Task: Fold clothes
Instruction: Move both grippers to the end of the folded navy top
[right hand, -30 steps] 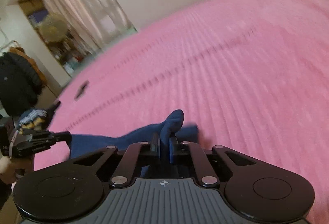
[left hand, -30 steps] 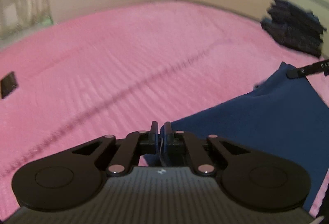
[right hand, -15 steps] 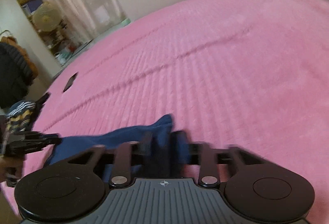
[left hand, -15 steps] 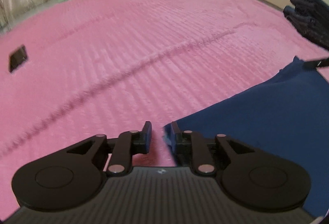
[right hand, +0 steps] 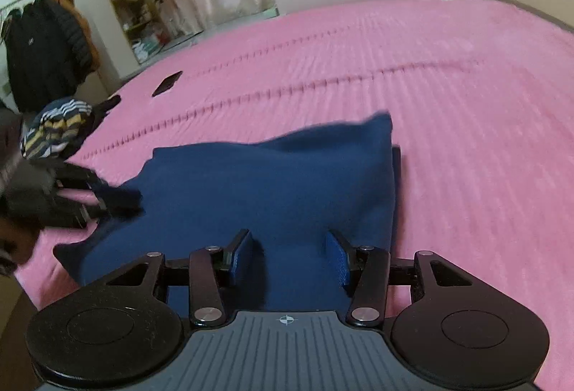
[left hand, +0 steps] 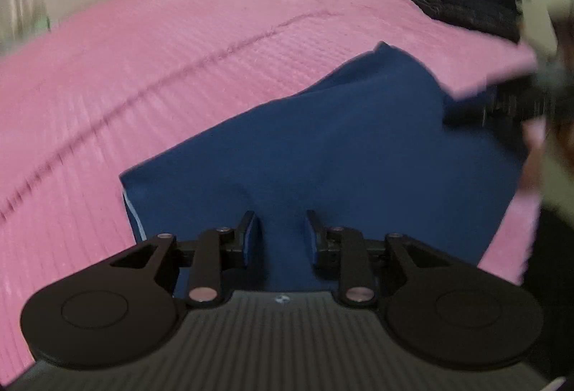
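A navy blue garment lies folded on the pink bed, with a light inner edge showing at its near left corner. My left gripper hovers over its near edge, jaws opening; the cloth passes under the gap and the pads do not press on it. In the right wrist view the same garment has its far right corner raised. My right gripper stands open over its near edge, gripping nothing. Each gripper shows blurred in the other's view: the right gripper, the left gripper.
A pile of dark clothes sits at the bed's far right by the headboard. A small dark flat object lies on the bed to the left. A striped sleeve is above the left gripper. Coats hang beyond the bed.
Both grippers were shut on corners of the blue garment; both have opened and let go. They drew back, and the garment now lies spread on the bed in front of them.
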The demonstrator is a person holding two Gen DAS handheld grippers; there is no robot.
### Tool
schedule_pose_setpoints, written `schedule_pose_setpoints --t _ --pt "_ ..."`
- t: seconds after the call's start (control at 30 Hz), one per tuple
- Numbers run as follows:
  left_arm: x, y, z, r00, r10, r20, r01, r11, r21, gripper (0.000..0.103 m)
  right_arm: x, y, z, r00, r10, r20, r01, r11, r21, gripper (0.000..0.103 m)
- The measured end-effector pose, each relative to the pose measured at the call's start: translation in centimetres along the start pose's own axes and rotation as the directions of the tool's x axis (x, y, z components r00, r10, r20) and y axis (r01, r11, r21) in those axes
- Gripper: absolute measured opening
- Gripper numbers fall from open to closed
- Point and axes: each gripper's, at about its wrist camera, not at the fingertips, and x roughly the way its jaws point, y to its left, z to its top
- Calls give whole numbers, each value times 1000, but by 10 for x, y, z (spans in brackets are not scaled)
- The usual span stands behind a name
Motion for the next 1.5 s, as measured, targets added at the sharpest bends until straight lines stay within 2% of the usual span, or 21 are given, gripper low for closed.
schedule_pose_setpoints --t 0.03,0.1,0.23,0.37,0.47,0.57,0.7,0.83,0.93,1.0,1.1,1.2,1.23,1.33,1.5 --pt "-1 -2 -3 1000 11 13 -11 1000 11 24 -1 -1 8 1000 -3 13 3 1000 -8 49" --pt "-1 2 -1 1000 0 1 0 1000 -31 24 4 -9 24 999 0 38 0 1000 -1 49" --pt "-1 3 -3 1000 1 2 -1 999 -40 25 48 -46 50 1000 26 4 -26 993 112 49" --pt "1 4 -3 1000 3 7 -2 998 -58 25 87 -71 64 999 48 -19 -44 984 173 48" --pt "0 7 -3 1000 4 6 -3 997 -75 29 86 -72 75 1000 13 -8 -12 989 145 49" --pt "-4 10 -3 1000 9 1 -8 995 -95 30 63 -65 77 999 -20 31 15 990 142 49" --pt "-23 15 -8 1000 25 -2 -25 990 -141 30 9 -27 59 995 -9 104 1 997 76 49" --pt "-56 16 -29 999 48 13 -45 982 -181 30 -27 13 14 991 58 118 -66 996 59 49" --pt "-65 11 -53 998 53 -17 -55 977 -205 30 -25 25 -28 996 68 60 -73 994 83 49" --pt "-62 8 -66 996 75 -51 -83 977 -198 31 -27 24 -47 995 59 81 -66 993 97 49" --pt "-65 9 -75 996 82 -40 -90 965 -247 31 -30 27 -49 996 27 82 -36 993 111 49" --pt "-64 7 -71 994 97 -48 -106 963 -247 31 -29 36 -41 998 -4 55 -1 996 91 50" --pt "-64 5 -71 993 104 -54 -115 963 -242 31 -28 39 -39 999 -12 47 9 997 81 52" --pt "-64 1 -70 990 122 -67 -134 962 -239 31 -26 46 -42 1000 -22 19 21 999 32 69" --pt "-64 3 -71 989 126 -78 -142 953 -268 31 -22 57 -55 998 -65 16 66 996 -63 72"
